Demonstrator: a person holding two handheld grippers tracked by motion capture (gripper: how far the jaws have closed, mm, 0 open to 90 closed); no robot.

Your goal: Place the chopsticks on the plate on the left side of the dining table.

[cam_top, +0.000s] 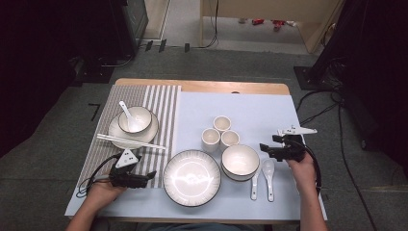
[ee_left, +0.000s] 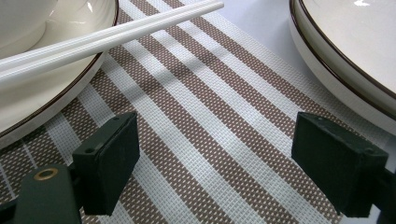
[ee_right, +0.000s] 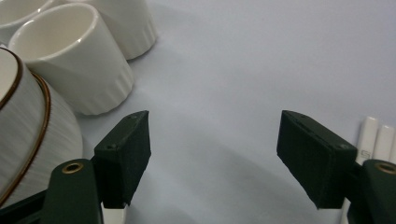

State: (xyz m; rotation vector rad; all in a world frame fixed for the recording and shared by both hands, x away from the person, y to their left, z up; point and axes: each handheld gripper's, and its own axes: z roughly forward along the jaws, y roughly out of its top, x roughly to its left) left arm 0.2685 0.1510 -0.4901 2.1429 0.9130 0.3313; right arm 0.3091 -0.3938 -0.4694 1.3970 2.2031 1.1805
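My left gripper rests low over the striped placemat with its jaws pointing right, open and holding nothing. In the left gripper view the gripper has only the brown and white weave between its jaws. White chopsticks lie across a plate rim at upper left. My right gripper sits right of the white bowl, open and holding nothing. In the right gripper view the gripper has bare pale blue mat between its jaws, beside the bowl's wall.
A large dark-rimmed plate lies at centre front. Three small ribbed cups stand behind the bowl. Two white spoons lie near my right hand. On the placemat a bowl with a spoon sits on a plate. Two white rod ends show at right.
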